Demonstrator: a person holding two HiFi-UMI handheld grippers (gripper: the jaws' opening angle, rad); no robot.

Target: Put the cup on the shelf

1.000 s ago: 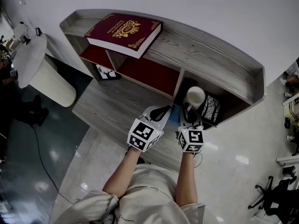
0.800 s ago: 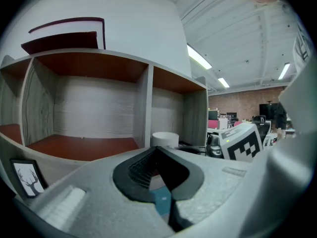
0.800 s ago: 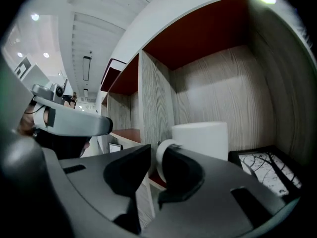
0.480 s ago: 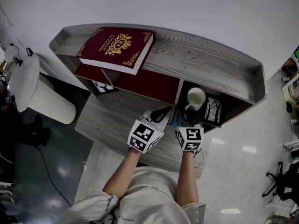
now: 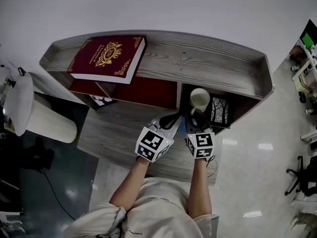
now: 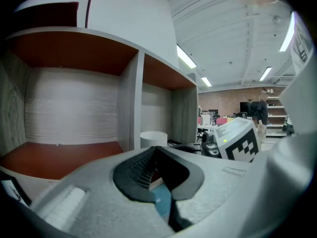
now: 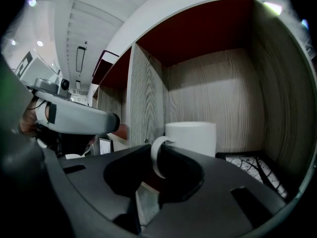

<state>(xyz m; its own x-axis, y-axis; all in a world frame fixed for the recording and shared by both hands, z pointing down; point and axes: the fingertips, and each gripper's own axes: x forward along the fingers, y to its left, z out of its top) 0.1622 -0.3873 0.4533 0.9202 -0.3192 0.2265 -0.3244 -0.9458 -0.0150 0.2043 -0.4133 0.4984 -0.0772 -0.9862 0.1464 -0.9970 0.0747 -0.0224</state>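
Note:
The white cup [image 5: 199, 98] is in the mouth of the right-hand compartment of the grey wooden shelf [image 5: 213, 63]. My right gripper [image 5: 197, 119] is shut on its handle. In the right gripper view the cup [image 7: 193, 138] stands upright just past my right gripper [image 7: 157, 158], with the handle pinched between the jaws. I cannot tell whether its base touches the compartment floor. My left gripper [image 5: 171, 120] hangs beside it to the left, in front of the middle compartment, shut and holding nothing. In its own view the left gripper [image 6: 157, 150] has its jaws together.
A dark red book [image 5: 106, 58] lies on the shelf top at the left. A tree-print picture card [image 5: 219, 112] leans in the right compartment beside the cup. Another small picture [image 5: 101, 100] stands in the left compartment. A white cylindrical bin [image 5: 29, 113] stands at the far left.
The head view has swung, so the shelf sits further left in the picture. The cup has moved slightly deeper into the right compartment, still in the right gripper. The left gripper has kept its place.

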